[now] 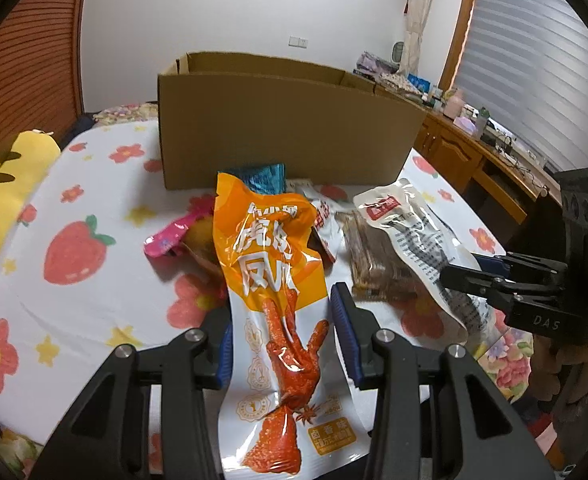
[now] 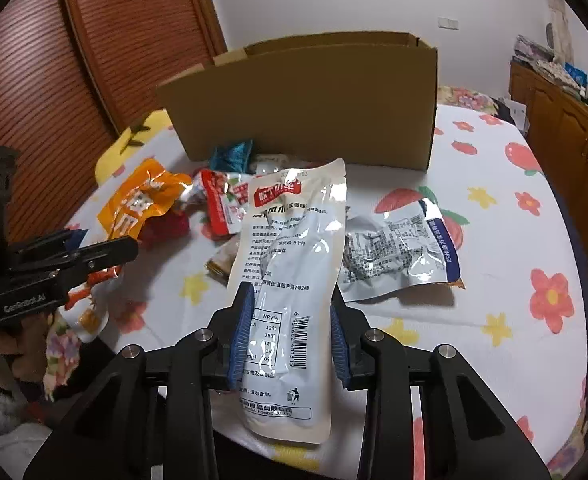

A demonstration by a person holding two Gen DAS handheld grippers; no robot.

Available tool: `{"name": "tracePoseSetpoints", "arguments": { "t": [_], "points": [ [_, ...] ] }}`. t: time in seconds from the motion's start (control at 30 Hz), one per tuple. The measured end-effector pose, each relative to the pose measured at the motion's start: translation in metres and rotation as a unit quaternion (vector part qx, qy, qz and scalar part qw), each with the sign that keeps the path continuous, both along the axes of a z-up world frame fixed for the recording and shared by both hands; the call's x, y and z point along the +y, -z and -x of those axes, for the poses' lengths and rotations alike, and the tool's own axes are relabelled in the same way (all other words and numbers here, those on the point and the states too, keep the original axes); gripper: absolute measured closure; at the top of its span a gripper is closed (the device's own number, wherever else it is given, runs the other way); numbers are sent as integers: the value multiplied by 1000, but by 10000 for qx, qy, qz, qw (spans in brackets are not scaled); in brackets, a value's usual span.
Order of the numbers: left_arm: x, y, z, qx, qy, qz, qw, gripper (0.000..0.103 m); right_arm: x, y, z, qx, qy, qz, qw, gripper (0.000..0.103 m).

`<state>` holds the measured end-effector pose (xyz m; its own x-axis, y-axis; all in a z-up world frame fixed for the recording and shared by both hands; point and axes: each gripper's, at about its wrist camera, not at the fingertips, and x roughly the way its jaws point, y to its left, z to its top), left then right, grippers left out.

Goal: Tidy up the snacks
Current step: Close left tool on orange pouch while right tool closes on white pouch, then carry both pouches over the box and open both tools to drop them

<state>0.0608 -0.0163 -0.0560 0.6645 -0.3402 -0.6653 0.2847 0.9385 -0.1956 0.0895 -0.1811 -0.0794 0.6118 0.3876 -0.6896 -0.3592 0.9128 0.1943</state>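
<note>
My left gripper (image 1: 281, 332) is shut on an orange chicken-feet snack packet (image 1: 271, 280), held above the table; it also shows in the right wrist view (image 2: 133, 208). My right gripper (image 2: 289, 328) is shut on a white snack packet (image 2: 289, 280) with a barcode, also seen in the left wrist view (image 1: 418, 240). An open cardboard box (image 1: 285, 128) stands behind the snacks, also in the right wrist view (image 2: 314, 108). Loose snacks lie before it: a teal packet (image 2: 231, 156), a red-and-white packet (image 2: 223, 200), a pink packet (image 1: 169, 238), a brown bar packet (image 1: 374, 260), a silver packet (image 2: 398, 252).
The table (image 1: 93, 288) has a white cloth with flowers and strawberries. A yellow plush toy (image 1: 1, 188) lies at the left edge. A wooden cabinet (image 1: 474, 156) with clutter stands at the right, a wooden shutter door (image 2: 73, 60) at the left.
</note>
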Motion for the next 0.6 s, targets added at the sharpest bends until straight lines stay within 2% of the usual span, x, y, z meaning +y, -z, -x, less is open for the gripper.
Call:
{"name": "tracePoseSetpoints", "arguments": {
  "t": [0.43,0.6],
  "points": [
    [3,-38,-6,-444,122,-50,9989,62,-8,-49,9,-589,36,-28,9983,68],
    [3,-63,-22,-774,159,-152,9968,62,-10,-66,2,-805,-1,-52,9967,68]
  ]
}}
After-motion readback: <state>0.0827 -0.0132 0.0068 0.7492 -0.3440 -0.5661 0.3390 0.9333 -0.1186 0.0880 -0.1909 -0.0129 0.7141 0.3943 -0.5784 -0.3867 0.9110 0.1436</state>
